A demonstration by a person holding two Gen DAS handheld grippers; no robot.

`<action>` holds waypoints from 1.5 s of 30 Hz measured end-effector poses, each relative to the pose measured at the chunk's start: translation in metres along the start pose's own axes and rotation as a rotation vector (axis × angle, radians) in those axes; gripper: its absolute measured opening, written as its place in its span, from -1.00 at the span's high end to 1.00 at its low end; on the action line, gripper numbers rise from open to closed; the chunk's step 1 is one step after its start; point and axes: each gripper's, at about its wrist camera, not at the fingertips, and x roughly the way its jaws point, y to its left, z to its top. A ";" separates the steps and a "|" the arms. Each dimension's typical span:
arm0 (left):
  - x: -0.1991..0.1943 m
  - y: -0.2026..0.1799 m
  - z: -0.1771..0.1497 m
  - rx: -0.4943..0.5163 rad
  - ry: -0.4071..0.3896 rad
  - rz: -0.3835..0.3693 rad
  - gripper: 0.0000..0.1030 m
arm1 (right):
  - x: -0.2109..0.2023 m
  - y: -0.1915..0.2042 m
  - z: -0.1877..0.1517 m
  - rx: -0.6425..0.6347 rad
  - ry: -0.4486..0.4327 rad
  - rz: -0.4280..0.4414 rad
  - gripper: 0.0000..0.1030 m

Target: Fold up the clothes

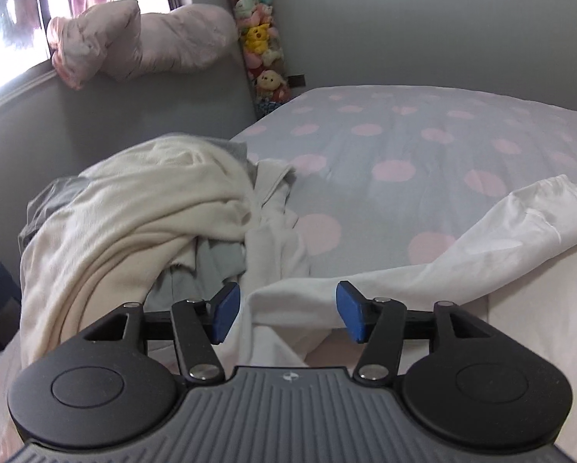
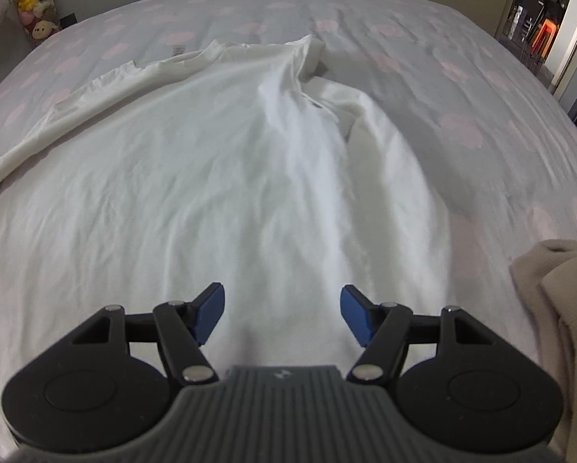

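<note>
While white T-shirt lies spread on polka-dot bed sheet, collar far, hem near, smooth body before folding: sweep wrinkles outward, straighten bunched right sleeve, then pinch hem corners evenly. Left gripper spread, nothing pinched, shirt edge beneath. Right gripper spread, empty, above hem. Cotton thin, limp, creased. Unfolded clothes pile cream, grey, heaped at left.

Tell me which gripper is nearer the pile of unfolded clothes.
Left. The left gripper is right beside the pile of unfolded clothes; the right gripper hovers over the white T-shirt.
</note>
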 end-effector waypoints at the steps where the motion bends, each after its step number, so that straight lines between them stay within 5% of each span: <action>1: -0.001 -0.003 0.001 -0.001 0.006 -0.025 -0.04 | 0.000 -0.006 0.001 -0.004 -0.005 -0.013 -0.34; 7: -0.007 -0.024 0.001 0.010 0.042 -0.177 -0.04 | -0.003 -0.053 0.007 0.048 -0.032 -0.063 -0.34; 20: 0.000 -0.086 -0.022 0.174 0.148 -0.281 -0.02 | -0.007 -0.121 -0.019 0.107 -0.032 -0.085 -0.24; 24: 0.005 -0.098 -0.031 0.230 0.184 -0.279 -0.02 | 0.010 -0.141 -0.033 0.192 0.033 -0.067 0.03; 27: 0.007 -0.099 -0.032 0.227 0.195 -0.276 -0.01 | 0.007 -0.145 -0.045 0.241 0.040 -0.033 0.05; 35: 0.016 -0.110 -0.035 0.262 0.232 -0.284 -0.01 | -0.023 -0.104 -0.058 0.039 0.032 0.094 0.10; 43: 0.015 -0.108 -0.036 0.259 0.242 -0.294 -0.01 | -0.003 -0.074 -0.075 -0.222 0.199 0.049 0.12; 45: 0.016 -0.106 -0.036 0.248 0.248 -0.297 -0.01 | -0.003 -0.079 -0.076 -0.218 0.204 0.024 0.45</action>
